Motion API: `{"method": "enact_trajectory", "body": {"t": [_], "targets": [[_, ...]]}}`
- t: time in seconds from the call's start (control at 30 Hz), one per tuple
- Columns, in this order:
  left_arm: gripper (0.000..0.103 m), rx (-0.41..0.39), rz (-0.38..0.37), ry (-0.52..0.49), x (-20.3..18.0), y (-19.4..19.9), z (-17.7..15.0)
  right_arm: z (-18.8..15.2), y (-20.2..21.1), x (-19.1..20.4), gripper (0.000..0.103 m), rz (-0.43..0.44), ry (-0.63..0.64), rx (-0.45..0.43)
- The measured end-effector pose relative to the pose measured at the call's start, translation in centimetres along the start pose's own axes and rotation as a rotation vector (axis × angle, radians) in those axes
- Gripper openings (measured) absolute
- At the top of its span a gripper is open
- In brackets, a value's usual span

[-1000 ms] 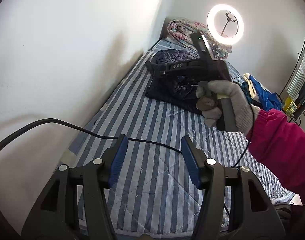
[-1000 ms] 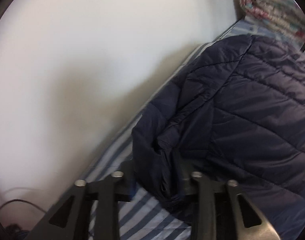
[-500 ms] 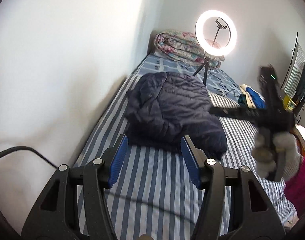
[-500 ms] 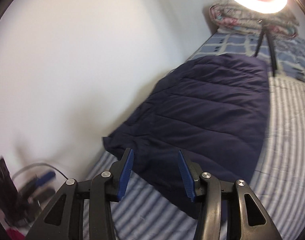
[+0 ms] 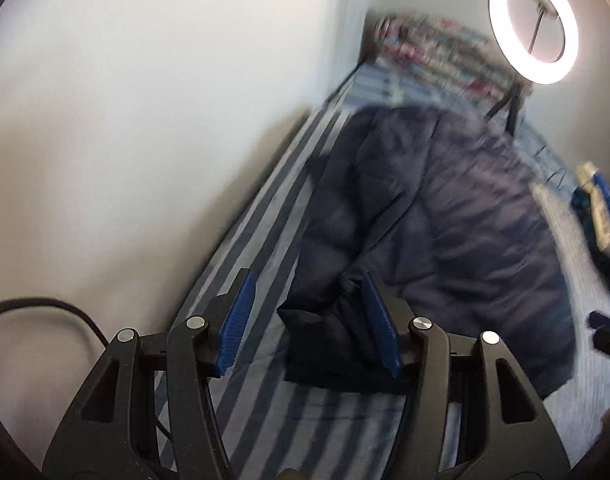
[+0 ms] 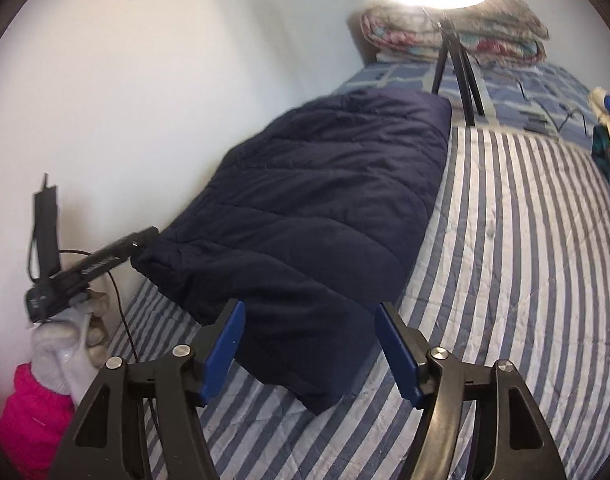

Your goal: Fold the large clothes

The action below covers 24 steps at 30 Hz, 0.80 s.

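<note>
Navy padded jacket (image 6: 321,200) lying folded over on the striped bed (image 6: 525,260), beside the wall. Right gripper (image 6: 311,350) just widened, empty; left gripper (image 5: 309,322) half open over the jacket's near corner, not pinching. Probably further folds left.

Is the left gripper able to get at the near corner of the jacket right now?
Probably yes. The left gripper is open, with the jacket corner just ahead of its fingers and nothing lying between them.

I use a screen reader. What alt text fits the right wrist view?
A navy jacket lies folded on a striped bed by a white wall. The open right gripper hovers at its near edge; the left gripper reaches its left corner.
</note>
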<state>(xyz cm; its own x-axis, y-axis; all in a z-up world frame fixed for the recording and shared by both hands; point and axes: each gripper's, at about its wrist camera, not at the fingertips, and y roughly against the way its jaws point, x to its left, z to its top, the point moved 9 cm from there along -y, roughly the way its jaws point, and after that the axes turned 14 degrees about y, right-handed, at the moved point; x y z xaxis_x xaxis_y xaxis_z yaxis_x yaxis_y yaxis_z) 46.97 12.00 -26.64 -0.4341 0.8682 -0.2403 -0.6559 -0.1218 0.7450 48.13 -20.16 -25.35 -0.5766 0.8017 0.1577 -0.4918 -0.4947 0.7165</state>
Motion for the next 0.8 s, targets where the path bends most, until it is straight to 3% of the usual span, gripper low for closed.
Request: {"method": "enact_trajectory", "body": {"t": [0.1, 0.23, 0.4, 0.47, 0.53, 0.67, 0.8], "targets": [[0.058, 0.036, 0.050, -0.036, 1.5, -2.6, -2.5, -1.3, -1.4, -0.5, 0.075, 0.038, -0.046, 0.032], [0.058, 0.039, 0.033, -0.005, 2.2, -3.0, -2.8, -2.7, -3.5, -1.4, 0.076, 0.105, -0.125, 0.066], [0.058, 0.046, 0.031, -0.042, 2.2, -2.9, -2.9, -3.8, -5.2, -1.9, 0.078, 0.275, -0.286, 0.045], [0.058, 0.050, 0.030, -0.042, 2.1, -2.7, -2.9, -4.1, -6.3, -1.6, 0.072, 0.341, -0.345, 0.046], [0.058, 0.050, 0.032, -0.051, 1.9, -2.7, -2.7, -4.1, -6.9, -1.4, 0.065, 0.348, -0.352, 0.049], [0.058, 0.053, 0.031, -0.063, 1.3, -2.8, -2.7, -3.7, -6.5, -0.9, 0.040, 0.318, -0.296, 0.077], [0.051, 0.056, 0.029, -0.083, 0.6, -2.4, -3.0, -2.2, -6.0, -0.3, 0.033, 0.239, -0.215, 0.126]]}}
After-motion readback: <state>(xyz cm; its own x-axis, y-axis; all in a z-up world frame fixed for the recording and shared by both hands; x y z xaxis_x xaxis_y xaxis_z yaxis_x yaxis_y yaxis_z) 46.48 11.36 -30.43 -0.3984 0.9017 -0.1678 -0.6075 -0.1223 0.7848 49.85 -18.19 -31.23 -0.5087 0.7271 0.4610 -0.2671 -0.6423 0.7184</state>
